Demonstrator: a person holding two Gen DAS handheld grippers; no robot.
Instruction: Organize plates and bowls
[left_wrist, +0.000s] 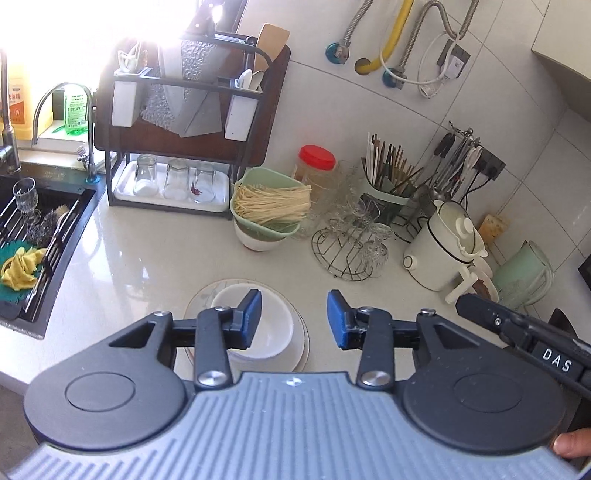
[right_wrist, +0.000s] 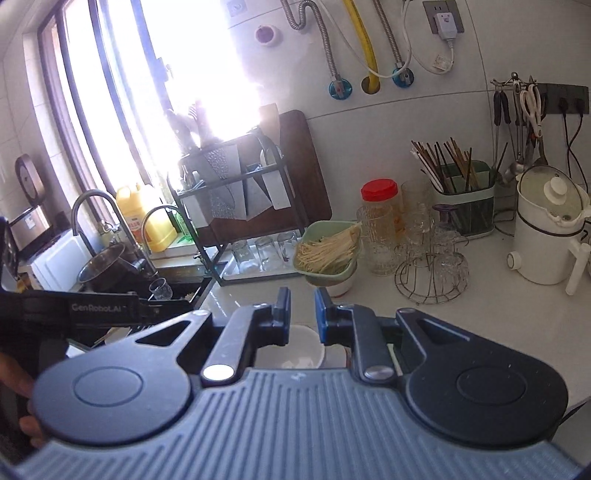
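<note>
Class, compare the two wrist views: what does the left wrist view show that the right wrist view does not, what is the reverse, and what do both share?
Only the left wrist view shows the yellow cloth in the sink and the plates under the white bowl. Only the right wrist view shows the window frame, the steel pot and the scissors. Both share the noodle basket, the red-lidded jar and the chopstick holder.

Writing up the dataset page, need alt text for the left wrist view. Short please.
The open left gripper hovers over a white bowl sitting on a plate on a pale kitchen counter. Behind stand a green basket of dry noodles, a dish rack with upturned glasses, a red-lidded jar and a white kettle; a sink lies to the left.
</note>
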